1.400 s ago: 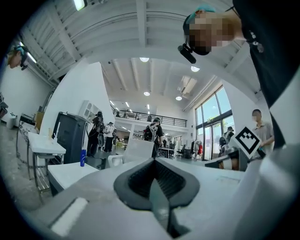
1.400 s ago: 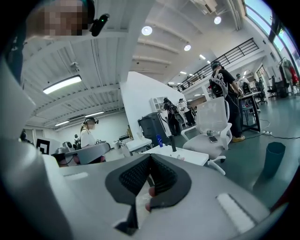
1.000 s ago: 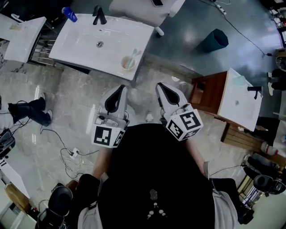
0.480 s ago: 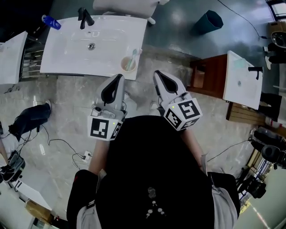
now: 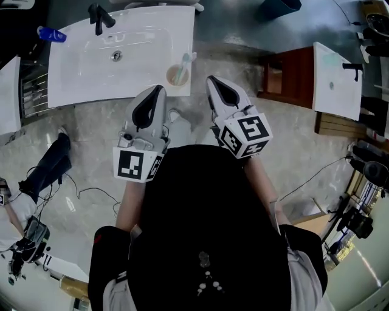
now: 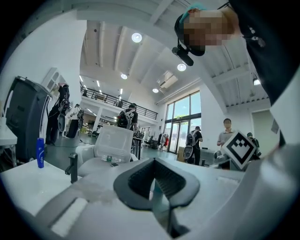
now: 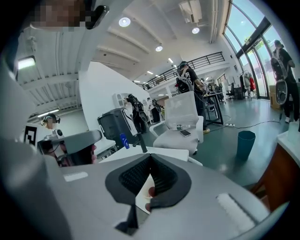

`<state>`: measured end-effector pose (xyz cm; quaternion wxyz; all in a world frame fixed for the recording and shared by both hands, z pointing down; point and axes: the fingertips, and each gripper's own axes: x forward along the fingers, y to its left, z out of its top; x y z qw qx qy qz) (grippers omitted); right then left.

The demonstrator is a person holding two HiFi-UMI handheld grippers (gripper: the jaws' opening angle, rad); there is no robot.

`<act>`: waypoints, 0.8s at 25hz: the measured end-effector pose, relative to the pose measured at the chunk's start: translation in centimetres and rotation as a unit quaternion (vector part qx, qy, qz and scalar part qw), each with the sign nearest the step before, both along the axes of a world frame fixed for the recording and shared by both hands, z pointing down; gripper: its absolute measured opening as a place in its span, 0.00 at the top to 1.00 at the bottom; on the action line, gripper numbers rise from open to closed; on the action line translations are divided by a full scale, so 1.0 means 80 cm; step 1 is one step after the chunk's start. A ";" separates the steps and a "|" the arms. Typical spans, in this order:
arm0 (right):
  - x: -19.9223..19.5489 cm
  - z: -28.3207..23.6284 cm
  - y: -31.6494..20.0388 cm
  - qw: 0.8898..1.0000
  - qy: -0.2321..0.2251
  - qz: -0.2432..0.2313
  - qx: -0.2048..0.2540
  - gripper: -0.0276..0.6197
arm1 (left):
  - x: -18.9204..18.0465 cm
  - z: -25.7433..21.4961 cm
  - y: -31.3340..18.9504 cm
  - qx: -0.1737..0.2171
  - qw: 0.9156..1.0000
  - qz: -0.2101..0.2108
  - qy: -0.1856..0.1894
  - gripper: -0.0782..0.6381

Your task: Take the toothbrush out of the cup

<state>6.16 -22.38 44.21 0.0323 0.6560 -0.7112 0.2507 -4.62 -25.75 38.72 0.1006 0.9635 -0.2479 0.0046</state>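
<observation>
Toothbrush (image 5: pixel 186 62) in cup (image 5: pixel 171 78), handle down, head end out past the rim and leaning away from the claws. Not taken out yet. Cup on washbasin (image 5: pixel 79 73), at its near right corner, across the bowl from the black faucet (image 5: pixel 99 13).

Left claw (image 5: pixel 156 91): clenched, nothing in it. Tip at washbasin's near edge, just left of the cup, not touching it. Height above the rim not readable.

Right claw (image 5: pixel 214 81): clenched too, empty. Just off washbasin's near right corner, beside the cup with a gap between. White washbasin edge visible through the slit under the pads in the right gripper view.

Both claws roughly parallel, pointed toward washbasin, cup between their tips and slightly beyond.

Blue bottle (image 5: pixel 50 34) at washbasin's far left corner; on it or just off it, can't tell. White office chair (image 6: pixel 110 145) behind washbasin's far side. Teal bin (image 5: pixel 281 5) on the floor, well off to washbasin's right and beyond. Second white basin (image 5: pixel 335 79) on a brown cabinet (image 5: pixel 285 76), well to washbasin's right. Someone's leg (image 5: pixel 48 170) on the floor near washbasin's left end.
</observation>
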 end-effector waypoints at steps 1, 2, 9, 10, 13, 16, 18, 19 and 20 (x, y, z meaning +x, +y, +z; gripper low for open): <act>-0.001 0.006 -0.001 1.000 -0.002 0.005 -0.005 0.95 | 0.001 0.001 -0.003 -0.002 1.000 0.005 0.000 0.89; -0.001 0.012 -0.003 1.000 -0.004 0.009 -0.010 0.95 | 0.002 0.003 -0.005 -0.004 1.000 0.010 0.000 0.89; -0.002 0.050 -0.021 0.999 -0.014 0.030 -0.034 0.95 | 0.013 0.018 -0.024 -0.011 0.999 0.033 -0.003 0.89; -0.003 0.056 -0.024 0.999 -0.014 0.033 -0.038 0.95 | 0.014 0.020 -0.026 -0.013 0.999 0.036 -0.004 0.89; -0.003 0.077 -0.032 0.998 -0.015 0.038 -0.053 0.95 | 0.017 0.027 -0.031 -0.015 0.999 0.043 -0.007 0.89; -0.002 0.099 -0.039 0.996 -0.013 0.045 -0.071 0.95 | 0.018 0.033 -0.038 -0.019 0.999 0.048 -0.010 0.89; -0.002 0.110 -0.043 0.996 -0.011 0.050 -0.079 0.95 | 0.019 0.037 -0.043 -0.022 0.998 0.050 -0.010 0.89; -0.002 0.115 -0.044 0.995 -0.011 0.050 -0.083 0.95 | 0.019 0.038 -0.046 -0.023 0.998 0.052 -0.010 0.89; -0.003 0.120 -0.046 0.995 -0.012 0.051 -0.086 0.95 | 0.019 0.040 -0.047 -0.023 0.998 0.053 -0.011 0.89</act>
